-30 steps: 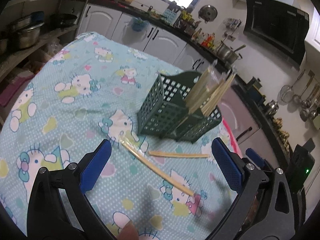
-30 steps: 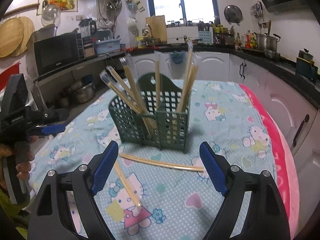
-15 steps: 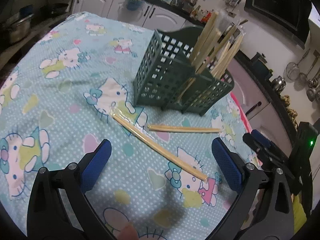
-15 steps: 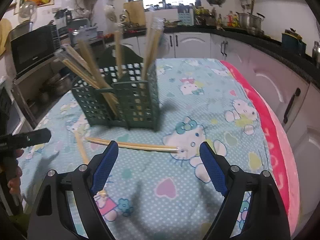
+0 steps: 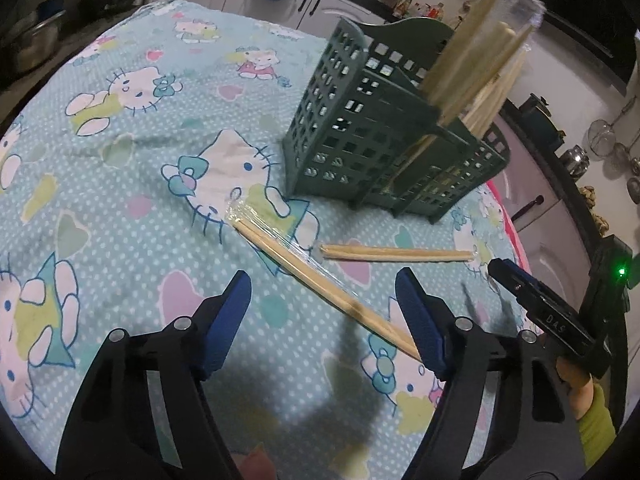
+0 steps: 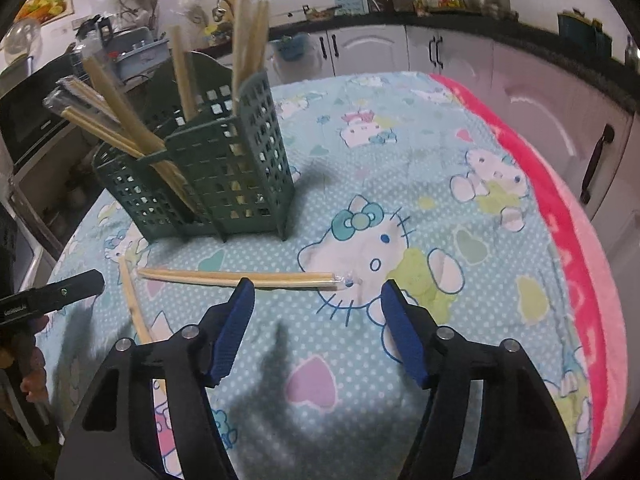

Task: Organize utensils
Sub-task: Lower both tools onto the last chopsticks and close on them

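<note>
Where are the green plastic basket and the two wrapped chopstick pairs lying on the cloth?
Green plastic lattice basket point(image 5: 352, 136): left wrist view, side wall.
Diagonal wrapped wooden chopstick pair point(image 5: 304, 268): left wrist view, mid-length.
Level wrapped wooden chopstick pair point(image 6: 224, 277): right wrist view, mid-length.

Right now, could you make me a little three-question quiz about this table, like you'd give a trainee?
1. True or false: the green basket already has chopsticks standing in it.
2. How many wrapped chopstick pairs lie loose on the tablecloth? A) one B) two C) four
3. Fill in: the left gripper hangs over the ____ pair, nothing clamped.

Key
1. True.
2. B: a diagonal pair, and a level pair just ahead of the right gripper.
3. Diagonal. Both grippers' jaws have just been closing, with nothing pressed between them.
</note>
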The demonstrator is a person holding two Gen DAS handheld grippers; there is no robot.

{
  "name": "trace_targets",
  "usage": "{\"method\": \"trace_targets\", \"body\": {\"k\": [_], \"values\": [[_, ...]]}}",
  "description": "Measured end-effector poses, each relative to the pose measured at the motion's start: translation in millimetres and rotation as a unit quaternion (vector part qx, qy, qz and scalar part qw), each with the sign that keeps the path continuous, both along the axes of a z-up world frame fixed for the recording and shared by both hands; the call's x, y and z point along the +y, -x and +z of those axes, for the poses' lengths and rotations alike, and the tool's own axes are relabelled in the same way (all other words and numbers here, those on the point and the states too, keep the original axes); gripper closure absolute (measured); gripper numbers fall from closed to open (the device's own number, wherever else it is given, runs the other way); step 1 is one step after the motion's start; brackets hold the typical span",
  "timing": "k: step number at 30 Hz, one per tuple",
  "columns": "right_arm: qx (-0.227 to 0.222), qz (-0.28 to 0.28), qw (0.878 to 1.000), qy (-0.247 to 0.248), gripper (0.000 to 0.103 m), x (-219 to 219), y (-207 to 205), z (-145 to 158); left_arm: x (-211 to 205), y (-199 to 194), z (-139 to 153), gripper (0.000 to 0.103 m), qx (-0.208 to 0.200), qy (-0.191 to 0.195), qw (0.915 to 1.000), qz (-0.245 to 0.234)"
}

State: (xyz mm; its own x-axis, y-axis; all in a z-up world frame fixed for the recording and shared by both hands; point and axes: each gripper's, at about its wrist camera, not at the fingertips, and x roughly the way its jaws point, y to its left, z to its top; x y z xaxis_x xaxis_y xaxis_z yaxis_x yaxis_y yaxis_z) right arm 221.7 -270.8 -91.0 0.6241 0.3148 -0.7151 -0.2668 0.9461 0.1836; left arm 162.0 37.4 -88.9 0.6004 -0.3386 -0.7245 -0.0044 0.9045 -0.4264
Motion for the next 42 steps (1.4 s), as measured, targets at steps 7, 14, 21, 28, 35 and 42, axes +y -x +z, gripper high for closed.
{"method": "trace_targets", "body": {"k": [7, 14, 21, 28, 35, 42], "values": [[0.022, -0.012, 1.000, -0.010, 0.048, -0.1, -17.9, -8.4, 11.4, -18.2, -4.9, 0.039, 0.015, 0.009, 0.9998, 0.010], [0.046, -0.024, 0.998, -0.025, 0.053, -3.2, -28.4, -18.8, 23.6, -39.5, -12.6, 0.042, 0.034, 0.017, 0.9989, 0.027], [0.051, -0.028, 0.998, -0.029, 0.061, -5.0, -32.7, -21.9, 28.0, -51.2, -13.7, 0.044, 0.038, 0.019, 0.9983, 0.039], [0.047, -0.025, 0.998, -0.027, 0.085, -5.4, -34.7, -22.3, 25.3, -62.4, -14.1, 0.050, 0.045, -0.006, 0.9983, 0.037], [0.012, -0.036, 0.999, -0.022, 0.102, -11.2, -25.2, -9.8, 23.4, -67.3, -14.6, 0.072, 0.056, -0.048, 0.9962, 0.047], [-0.031, -0.027, 0.999, -0.025, 0.102, -10.4, -13.0, 18.2, 31.5, -60.1, -17.5, 0.089, 0.059, -0.060, 0.9948, 0.057]]}}
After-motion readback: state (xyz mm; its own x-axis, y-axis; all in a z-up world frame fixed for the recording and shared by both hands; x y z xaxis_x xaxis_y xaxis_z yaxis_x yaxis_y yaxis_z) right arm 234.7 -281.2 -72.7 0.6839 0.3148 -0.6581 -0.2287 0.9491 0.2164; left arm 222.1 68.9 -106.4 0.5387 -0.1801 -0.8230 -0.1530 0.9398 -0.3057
